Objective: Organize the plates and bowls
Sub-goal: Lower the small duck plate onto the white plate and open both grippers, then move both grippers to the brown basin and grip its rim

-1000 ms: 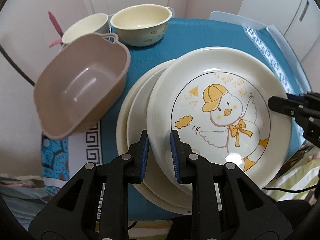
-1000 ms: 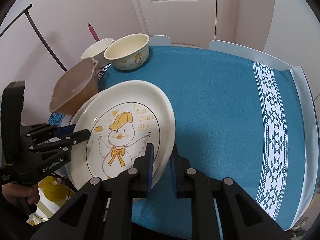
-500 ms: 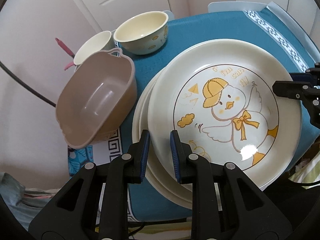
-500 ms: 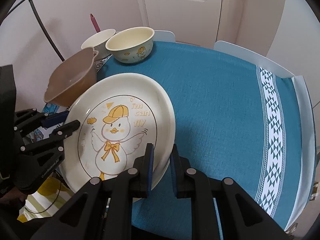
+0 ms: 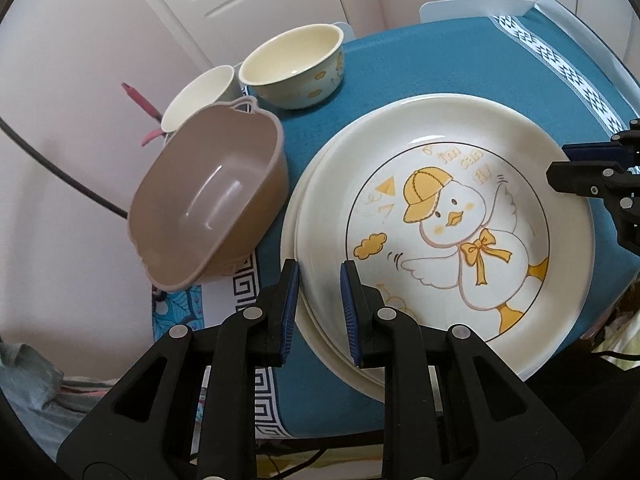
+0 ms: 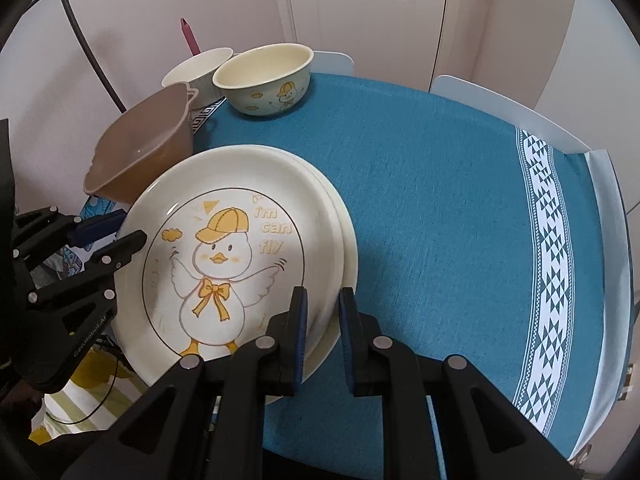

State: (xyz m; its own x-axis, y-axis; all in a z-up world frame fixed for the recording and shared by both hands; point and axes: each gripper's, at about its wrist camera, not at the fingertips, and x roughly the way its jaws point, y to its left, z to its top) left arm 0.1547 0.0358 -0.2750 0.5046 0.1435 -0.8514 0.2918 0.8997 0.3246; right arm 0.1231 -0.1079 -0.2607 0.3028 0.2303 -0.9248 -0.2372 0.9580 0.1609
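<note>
A cream duck plate point(image 5: 448, 216) lies on top of a stack of plates point(image 5: 292, 240) on the blue tablecloth; it also shows in the right wrist view point(image 6: 240, 248). My left gripper point(image 5: 319, 276) is shut on the plate's near rim. My right gripper point(image 6: 323, 300) is shut on the opposite rim and appears at the right edge of the left wrist view point(image 5: 580, 168). A cream duck bowl point(image 5: 294, 68) and a white bowl point(image 5: 198, 94) stand at the back. A brown plastic tub point(image 5: 212, 204) sits tilted left of the stack.
The blue tablecloth point(image 6: 440, 200) spreads to the right with a white patterned band point(image 6: 548, 248). A pink utensil point(image 6: 190, 38) and a black pole point(image 6: 84, 40) stand by the wall. A white door point(image 6: 360, 12) is behind the table.
The duck plate has come down and settled more squarely over the stack. Both grippers moved with it and still grip its rims.
</note>
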